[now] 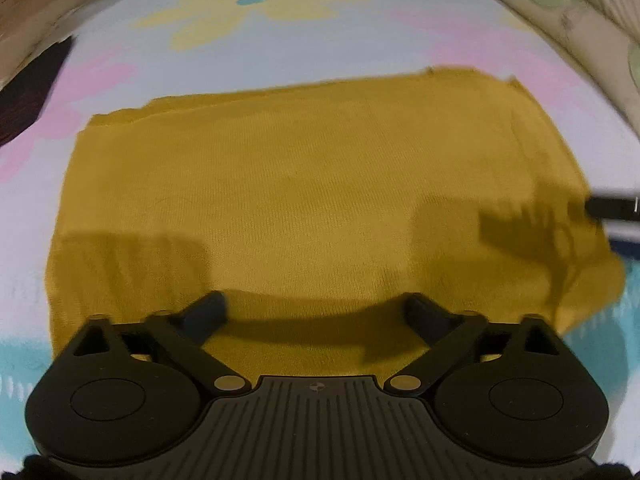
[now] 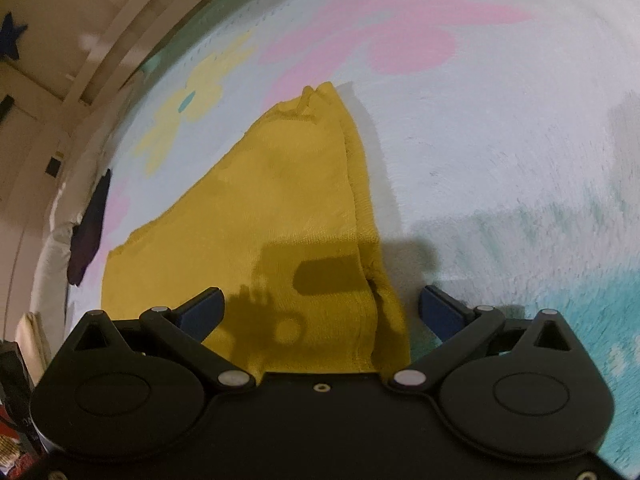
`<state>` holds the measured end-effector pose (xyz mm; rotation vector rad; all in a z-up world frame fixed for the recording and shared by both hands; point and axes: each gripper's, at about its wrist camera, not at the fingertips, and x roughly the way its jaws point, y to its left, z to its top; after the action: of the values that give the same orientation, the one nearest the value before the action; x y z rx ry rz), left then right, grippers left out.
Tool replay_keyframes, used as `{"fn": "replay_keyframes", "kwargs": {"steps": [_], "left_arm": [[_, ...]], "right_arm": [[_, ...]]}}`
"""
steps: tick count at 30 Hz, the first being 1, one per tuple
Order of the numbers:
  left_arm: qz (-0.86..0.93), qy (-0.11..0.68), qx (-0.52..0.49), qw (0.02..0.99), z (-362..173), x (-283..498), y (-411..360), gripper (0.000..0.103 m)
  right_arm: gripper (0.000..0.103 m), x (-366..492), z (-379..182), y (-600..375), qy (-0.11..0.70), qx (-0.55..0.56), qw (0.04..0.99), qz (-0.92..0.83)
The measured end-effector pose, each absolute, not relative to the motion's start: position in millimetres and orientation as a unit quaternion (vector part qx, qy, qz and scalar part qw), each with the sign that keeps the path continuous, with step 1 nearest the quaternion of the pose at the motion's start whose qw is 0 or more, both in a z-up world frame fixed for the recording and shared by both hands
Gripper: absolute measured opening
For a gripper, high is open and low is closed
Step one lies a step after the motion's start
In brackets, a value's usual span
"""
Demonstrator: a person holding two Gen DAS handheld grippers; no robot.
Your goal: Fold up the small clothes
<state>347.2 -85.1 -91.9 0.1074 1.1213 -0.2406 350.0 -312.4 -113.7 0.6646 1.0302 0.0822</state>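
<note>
One mustard cloth, two tongs spread wide, left tongs, right tongs

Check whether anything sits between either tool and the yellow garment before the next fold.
Nothing visible does. The yellow garment lies flat on the flowered blanket, its top bare. The left tool and right tool both hover open right over it. A dark cloth lies off to the side.

Ahead of the right tool the flowered blanket lies bare; a dark garment lies far left.
</note>
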Motion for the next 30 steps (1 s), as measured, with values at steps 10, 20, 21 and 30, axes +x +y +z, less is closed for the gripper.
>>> {"fn": "replay_keyframes", "kwargs": {"steps": [10,20,21,30], "left_arm": [[-0.051,0.495,-0.004,0.868,-65.8,406.6,-78.3,0.076],[-0.020,0.513,0.033,0.858,-98.3,458.5,-101.5,0.079],[-0.022,0.513,0.034,0.857,-97.9,459.5,-101.6,0.079],[-0.020,0.528,0.010,0.849,-86.2,430.9,-88.8,0.078]], "right_arm": [[0.103,350.9,-110.3,-299.3,0.489,0.256,0.833,0.049],[0.103,349.0,-112.7,-310.1,0.489,0.254,0.830,0.088],[0.103,349.0,-113.4,-313.7,0.488,0.266,0.827,0.090],[0.103,348.3,-118.7,-333.9,0.470,0.359,0.802,0.082]]}}
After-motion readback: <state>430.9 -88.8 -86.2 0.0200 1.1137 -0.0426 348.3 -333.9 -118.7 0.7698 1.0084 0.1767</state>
